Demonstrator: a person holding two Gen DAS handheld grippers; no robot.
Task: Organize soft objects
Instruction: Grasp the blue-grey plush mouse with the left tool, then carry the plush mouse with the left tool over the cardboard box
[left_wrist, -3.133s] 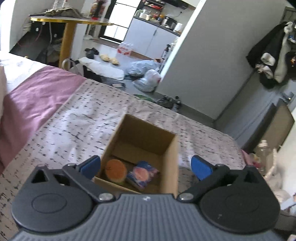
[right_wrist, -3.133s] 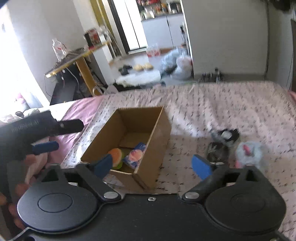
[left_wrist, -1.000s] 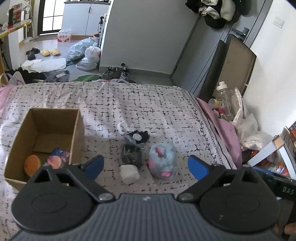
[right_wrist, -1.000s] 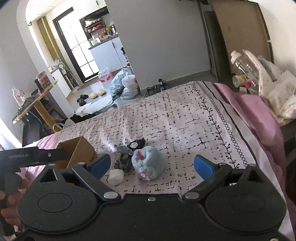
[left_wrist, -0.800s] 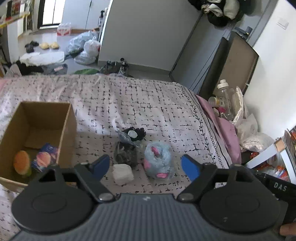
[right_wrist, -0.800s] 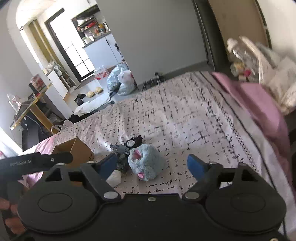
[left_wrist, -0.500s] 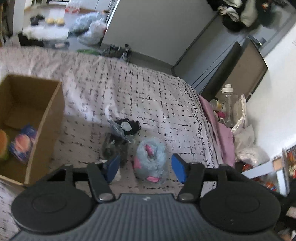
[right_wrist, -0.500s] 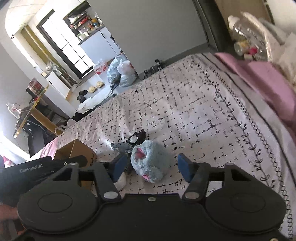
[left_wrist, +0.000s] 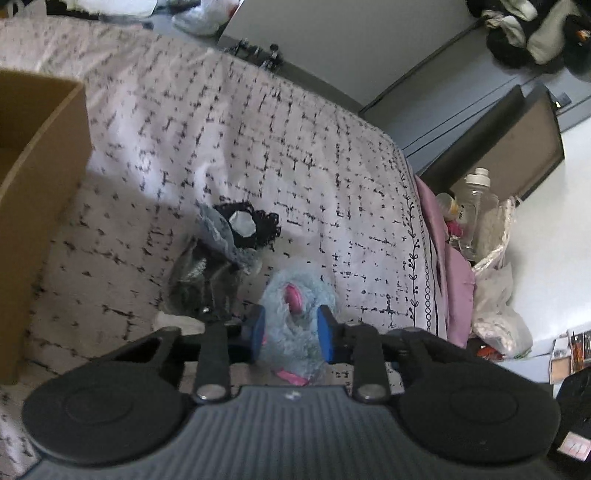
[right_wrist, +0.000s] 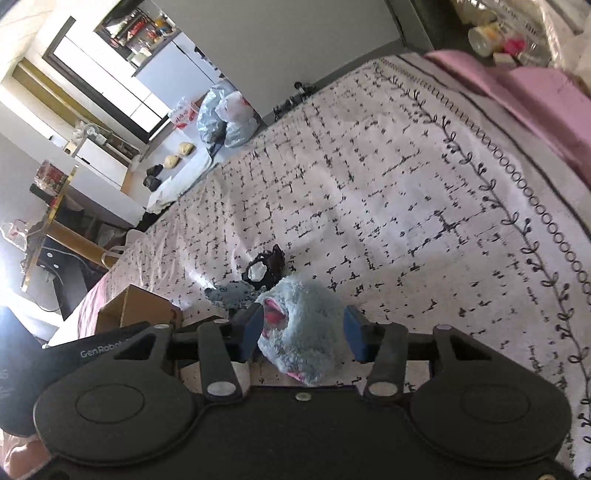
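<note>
You are pressing your left gripper (left_wrist: 290, 329) in on the blue plush toy (left_wrist: 295, 314), its blue pads narrowed and touching the fur on both sides. Your right gripper (right_wrist: 303, 328) is also straddling that toy (right_wrist: 303, 328), jaws partly open; the left pad is touching the fur, but contact at the right pad is unclear. The toy is lying on the bed (right_wrist: 406, 192), nearer its right edge. A grey furry item (left_wrist: 207, 273) and a black lace piece (left_wrist: 251, 229) are lying just beside it, with the cardboard box (left_wrist: 40, 177) toward the bed's left side.
</note>
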